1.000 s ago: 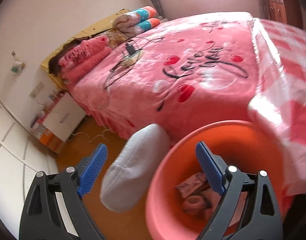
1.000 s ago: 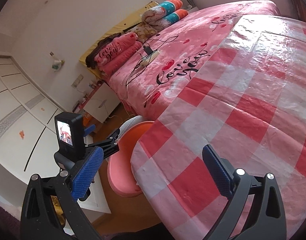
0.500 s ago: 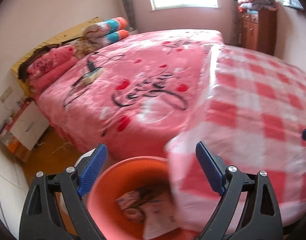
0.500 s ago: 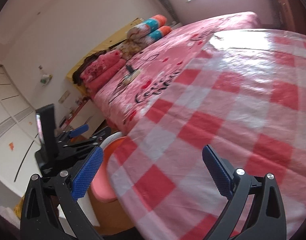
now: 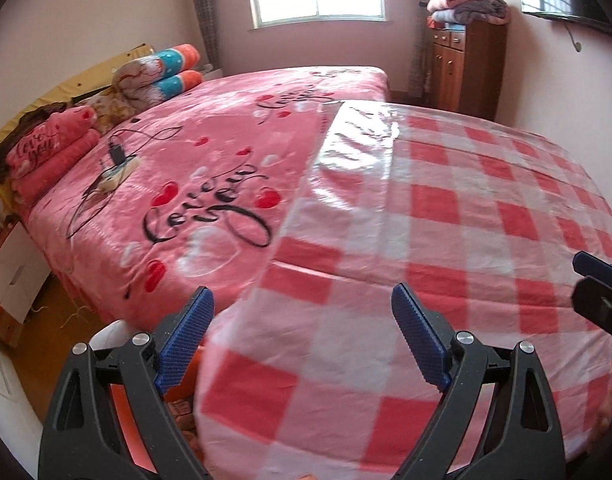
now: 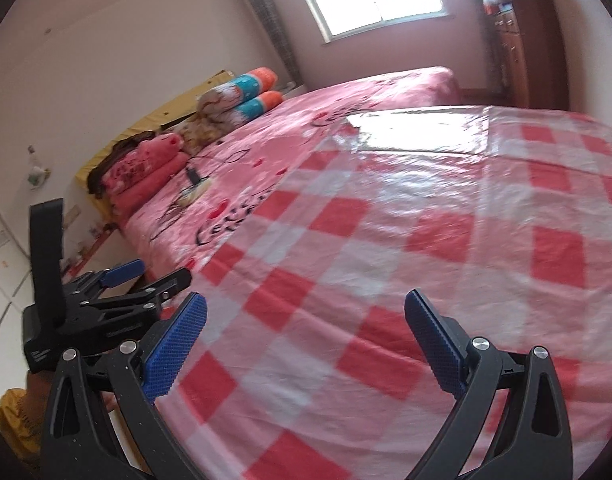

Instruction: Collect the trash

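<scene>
Tongs, left (image 5: 302, 336) and right (image 6: 306, 344), both spread and unladen above checked cloth (image 5: 445, 240), its edge beside orange bin (image 5: 122, 400).

orange bin (image 5: 122, 396) mostly hidden behind checkered cloth (image 5: 445, 240), contents unclear

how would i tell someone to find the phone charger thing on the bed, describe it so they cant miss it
Start at the big pink bed, then look to its headboard end, just in front of the folded pink blankets. The black charger block sits there on a pale power strip, with thin black cables looping away. It is the only dark thing on that pink cover.
</scene>
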Action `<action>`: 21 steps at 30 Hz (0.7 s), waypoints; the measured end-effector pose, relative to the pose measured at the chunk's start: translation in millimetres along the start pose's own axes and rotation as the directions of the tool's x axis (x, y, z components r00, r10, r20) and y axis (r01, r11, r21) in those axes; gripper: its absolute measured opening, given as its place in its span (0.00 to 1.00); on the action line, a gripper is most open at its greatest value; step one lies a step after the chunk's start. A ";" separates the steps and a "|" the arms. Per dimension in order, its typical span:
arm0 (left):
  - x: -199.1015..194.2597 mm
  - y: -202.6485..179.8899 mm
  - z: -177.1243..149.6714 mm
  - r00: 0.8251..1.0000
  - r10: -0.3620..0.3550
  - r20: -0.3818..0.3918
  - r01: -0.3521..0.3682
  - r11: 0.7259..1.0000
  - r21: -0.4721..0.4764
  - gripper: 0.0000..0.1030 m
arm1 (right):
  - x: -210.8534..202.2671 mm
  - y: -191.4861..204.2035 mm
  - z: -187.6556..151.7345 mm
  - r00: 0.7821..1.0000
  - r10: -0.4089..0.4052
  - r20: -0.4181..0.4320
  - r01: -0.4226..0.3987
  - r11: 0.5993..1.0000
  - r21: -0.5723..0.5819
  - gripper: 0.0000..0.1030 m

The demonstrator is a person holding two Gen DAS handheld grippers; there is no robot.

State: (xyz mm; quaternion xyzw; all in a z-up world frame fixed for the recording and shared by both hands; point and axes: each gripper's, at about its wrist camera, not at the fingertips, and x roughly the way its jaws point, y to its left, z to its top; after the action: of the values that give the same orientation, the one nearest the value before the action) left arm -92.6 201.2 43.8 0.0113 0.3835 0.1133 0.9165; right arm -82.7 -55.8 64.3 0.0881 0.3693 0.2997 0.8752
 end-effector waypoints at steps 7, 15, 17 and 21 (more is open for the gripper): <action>3.6 -28.7 7.8 0.999 -0.042 -0.007 0.042 0.999 0.022 0.88 | -11.7 -20.7 2.7 0.994 -0.099 0.047 0.099 0.995 -0.001 0.95; 3.1 -59.0 16.6 0.997 -0.082 0.006 0.082 0.995 0.053 0.88 | -22.3 -40.7 4.2 0.979 -0.185 0.082 0.186 0.982 -0.004 0.95; 3.0 -67.6 19.0 0.996 -0.092 0.007 0.091 0.994 0.060 0.88 | -27.3 -44.5 3.9 0.973 -0.210 0.096 0.212 0.977 -0.007 0.95; 2.9 -83.4 22.8 0.995 -0.097 0.008 0.097 0.992 0.075 0.88 | -35.7 -52.8 4.2 0.963 -0.242 0.118 0.244 0.970 -0.004 0.95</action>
State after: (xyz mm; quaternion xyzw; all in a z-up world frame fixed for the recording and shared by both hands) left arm -57.9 122.1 48.9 0.0275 0.3820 0.0542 0.9222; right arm -75.0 -119.0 68.7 0.0516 0.3229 0.1878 0.9262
